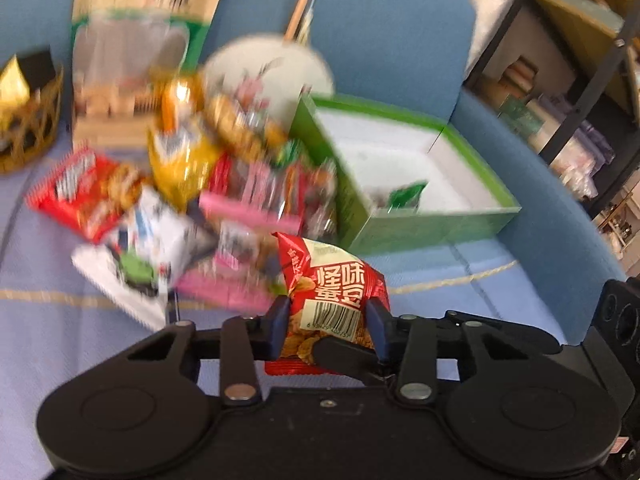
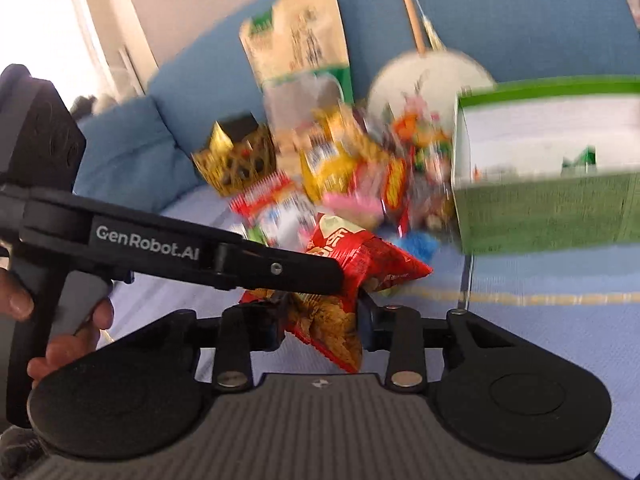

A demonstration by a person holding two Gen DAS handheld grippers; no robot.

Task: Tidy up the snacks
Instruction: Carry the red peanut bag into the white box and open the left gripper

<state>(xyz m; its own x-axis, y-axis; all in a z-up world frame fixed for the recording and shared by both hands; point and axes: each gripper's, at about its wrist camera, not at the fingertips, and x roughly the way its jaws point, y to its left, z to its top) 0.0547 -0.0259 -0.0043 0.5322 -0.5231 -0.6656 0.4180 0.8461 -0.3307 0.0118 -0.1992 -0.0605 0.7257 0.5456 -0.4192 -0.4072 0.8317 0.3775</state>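
The left gripper was clamped on a red crinkled foil snack packet with white Chinese lettering and a barcode, its blue-padded fingers pressing the packet's two sides. The right gripper was closed on a packet of the same red foil; from the right wrist view the left gripper's black arm crossed in front and met that packet from the left, so both grippers appeared to grip one packet between them, though blur kept this from being certain. A person's hand held the left gripper's handle.

The held packet hung just in front of the open green cardboard box with a white lining, near its front left corner. Inside the box lay one small green sachet. To the left of the box sat a blurred heap of mixed snack packets on the pale blue striped cover, and far left of the box stood a gold wire basket.
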